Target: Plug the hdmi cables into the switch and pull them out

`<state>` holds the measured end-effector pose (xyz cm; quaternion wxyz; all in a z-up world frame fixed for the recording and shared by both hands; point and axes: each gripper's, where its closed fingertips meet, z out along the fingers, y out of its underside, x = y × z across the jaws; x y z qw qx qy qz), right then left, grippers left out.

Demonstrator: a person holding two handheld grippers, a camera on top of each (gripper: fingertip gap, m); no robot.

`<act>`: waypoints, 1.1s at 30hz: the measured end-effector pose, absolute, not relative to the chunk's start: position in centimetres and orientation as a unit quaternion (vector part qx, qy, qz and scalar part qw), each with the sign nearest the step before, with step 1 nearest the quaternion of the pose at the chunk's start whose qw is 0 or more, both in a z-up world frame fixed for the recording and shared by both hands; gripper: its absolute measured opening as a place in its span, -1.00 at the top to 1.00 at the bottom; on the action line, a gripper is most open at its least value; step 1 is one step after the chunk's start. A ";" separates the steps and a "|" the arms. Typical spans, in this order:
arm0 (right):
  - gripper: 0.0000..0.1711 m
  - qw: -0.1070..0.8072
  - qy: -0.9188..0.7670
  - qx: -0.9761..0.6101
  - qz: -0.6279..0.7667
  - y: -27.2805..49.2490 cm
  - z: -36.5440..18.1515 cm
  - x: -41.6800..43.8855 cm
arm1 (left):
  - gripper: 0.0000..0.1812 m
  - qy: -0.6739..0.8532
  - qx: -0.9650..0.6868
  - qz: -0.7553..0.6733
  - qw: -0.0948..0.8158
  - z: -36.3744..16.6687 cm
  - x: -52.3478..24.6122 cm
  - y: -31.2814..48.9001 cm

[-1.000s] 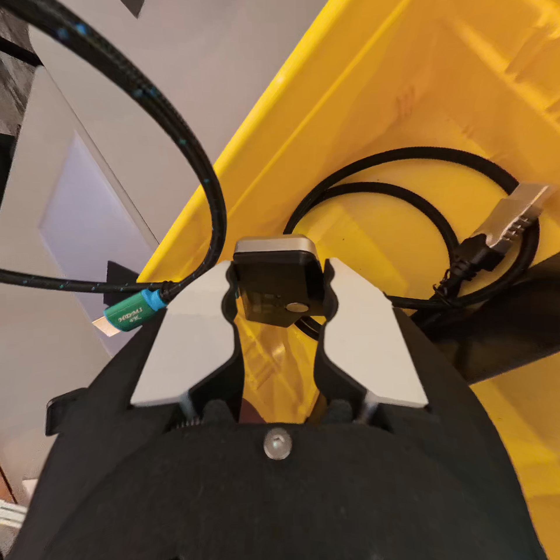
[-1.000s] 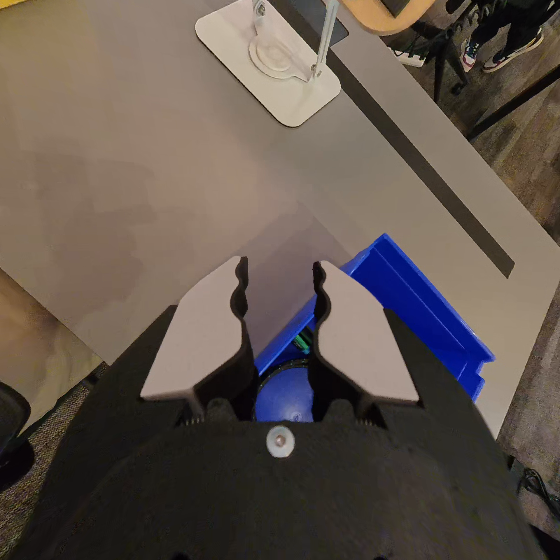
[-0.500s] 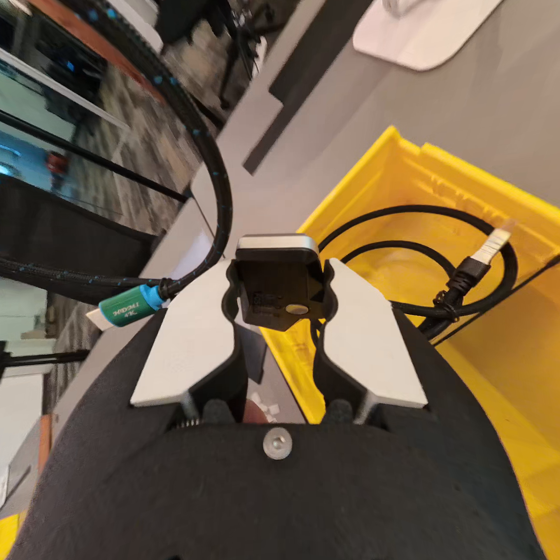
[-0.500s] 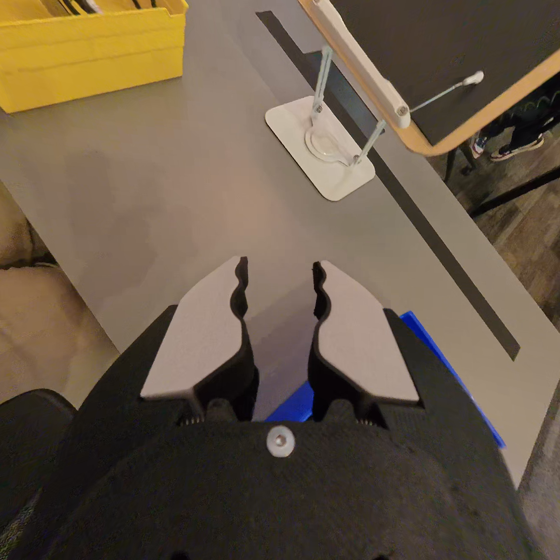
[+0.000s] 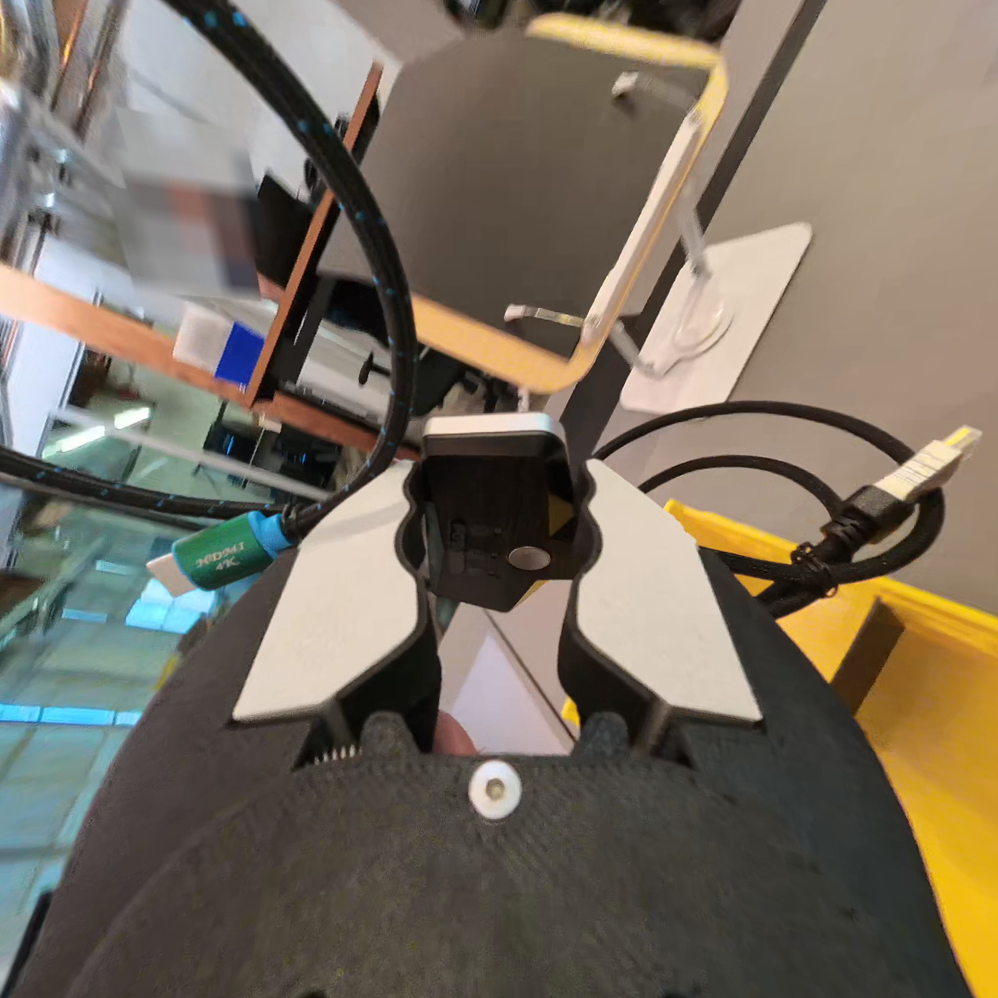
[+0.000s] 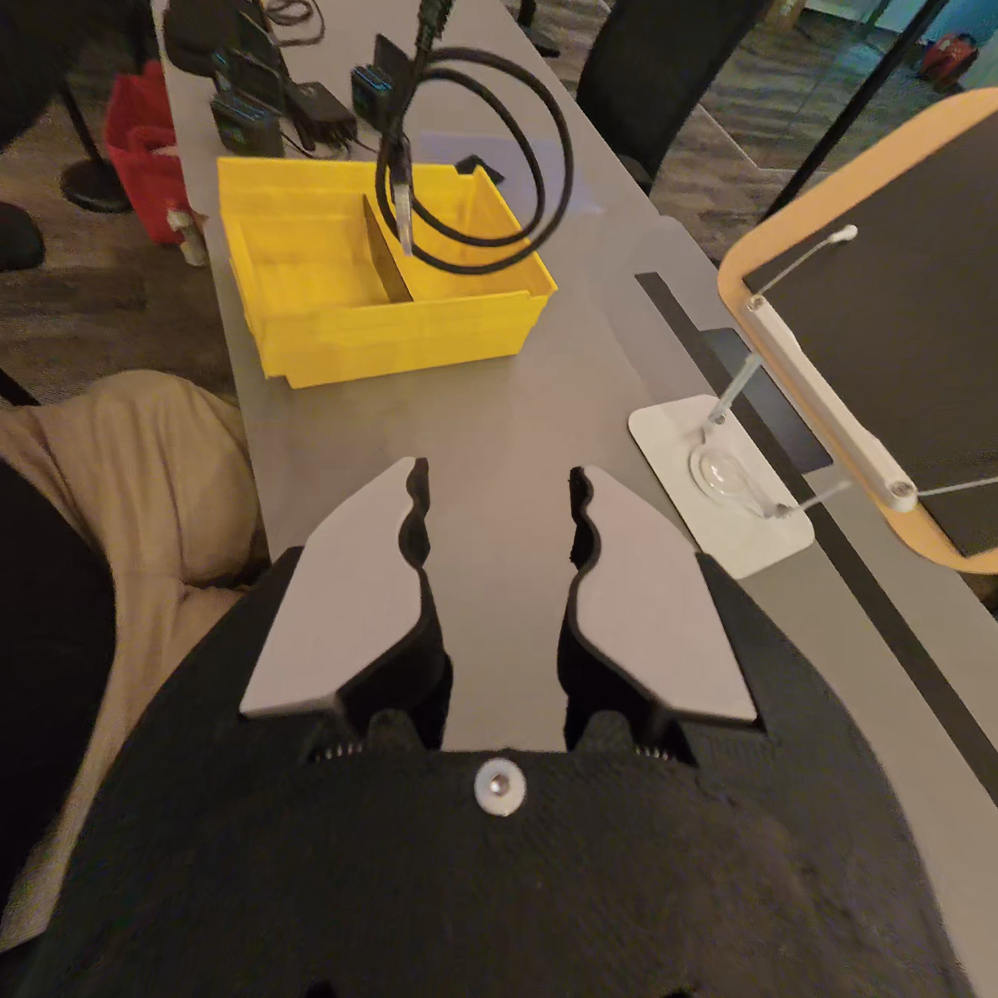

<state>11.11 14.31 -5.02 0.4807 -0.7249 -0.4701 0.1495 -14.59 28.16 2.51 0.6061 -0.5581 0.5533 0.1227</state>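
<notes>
My left gripper (image 5: 498,532) grasps the HDMI switch (image 5: 494,507), cables dangling; my right gripper (image 6: 499,532) hangs released. The loops could snag the yellow bin (image 6: 378,324), twisting the switch loose.

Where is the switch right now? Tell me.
In the left wrist view the switch is clamped between the left gripper's fingers, lifted above the yellow bin, green plug dangling to its left.

Yellow bin (image 6: 389,335) on grey table (image 6: 540,410), dark divider (image 6: 386,259) splitting it into two compartments. White stand (image 6: 723,486) near right edge of table, carrying tilted wood-rimmed dark board (image 6: 875,335). Black strip (image 6: 891,610) running along table by stand. Red bag (image 6: 140,146) on floor beyond bin. Dark devices (image 6: 248,119) on far end of table. Beige cloth (image 6: 124,486) at left.
</notes>
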 end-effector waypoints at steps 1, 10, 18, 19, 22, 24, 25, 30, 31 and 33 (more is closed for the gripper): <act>0.41 0.482 -0.472 -0.718 0.170 14.2 -4.7 10.1 | 0.41 0.568 -0.539 0.111 0.611 3.0 -13.2 27.2; 0.28 0.466 -0.464 -0.676 0.334 14.6 -4.3 2.4 | 0.42 0.671 -0.411 -0.025 0.617 2.3 -0.8 19.2; 0.03 0.520 -0.472 -0.589 0.400 14.7 -2.4 4.5 | 0.42 0.755 -0.336 -0.173 0.536 -0.2 4.5 12.3; 0.01 0.513 -0.480 -0.576 0.418 14.2 -2.3 4.6 | 0.42 0.761 -0.328 -0.195 0.526 -0.2 4.8 11.4; -0.07 0.454 -0.512 -0.553 0.476 12.5 -3.2 3.9 | 0.42 0.771 -0.298 -0.269 0.494 0.1 5.7 8.6; 0.02 0.429 -0.528 -0.509 0.528 11.1 -3.1 3.4 | 0.42 0.775 -0.279 -0.312 0.473 0.3 6.1 7.0; 0.11 0.413 -0.535 -0.481 0.558 10.1 -2.9 3.3 | 0.42 0.777 -0.273 -0.330 0.462 0.4 6.2 6.4; 0.57 0.357 -0.554 -0.404 0.634 7.4 -3.0 3.7 | 0.42 0.764 -0.257 -0.417 0.420 0.9 5.9 5.0; 0.61 0.363 -0.545 -0.399 0.642 7.6 -2.9 4.0 | 0.42 0.759 -0.263 -0.421 0.421 1.0 5.8 5.4; 0.75 0.387 -0.517 -0.389 0.657 8.4 -2.1 5.1 | 0.43 0.739 -0.293 -0.419 0.439 1.2 5.6 7.0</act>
